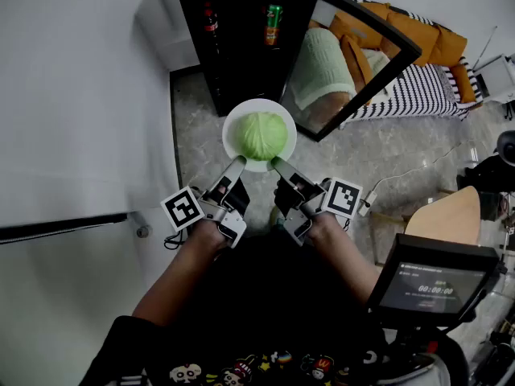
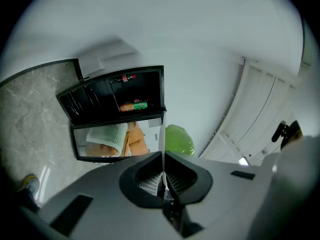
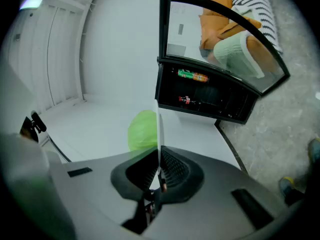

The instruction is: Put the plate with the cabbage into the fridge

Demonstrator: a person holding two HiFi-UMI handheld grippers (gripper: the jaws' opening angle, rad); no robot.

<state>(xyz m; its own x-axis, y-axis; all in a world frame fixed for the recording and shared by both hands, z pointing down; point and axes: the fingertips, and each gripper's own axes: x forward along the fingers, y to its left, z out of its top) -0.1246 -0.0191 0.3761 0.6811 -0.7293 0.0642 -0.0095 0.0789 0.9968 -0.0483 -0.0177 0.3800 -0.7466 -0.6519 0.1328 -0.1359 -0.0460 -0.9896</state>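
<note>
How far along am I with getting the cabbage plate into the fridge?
Done: the fridge has its door open, and the plate with the cabbage is up off any surface. In hand: the left tongs and right tongs each clamp the plate's near rim, holding it just in front of the opening. Left: carry it inside, set it on a shelf and let go.

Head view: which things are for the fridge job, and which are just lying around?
For the job: plate, cabbage, fridge, left gripper and right gripper, both clamped on the plate.
Just around: dark bottle, green bottle, sofa, timer screen.
</note>
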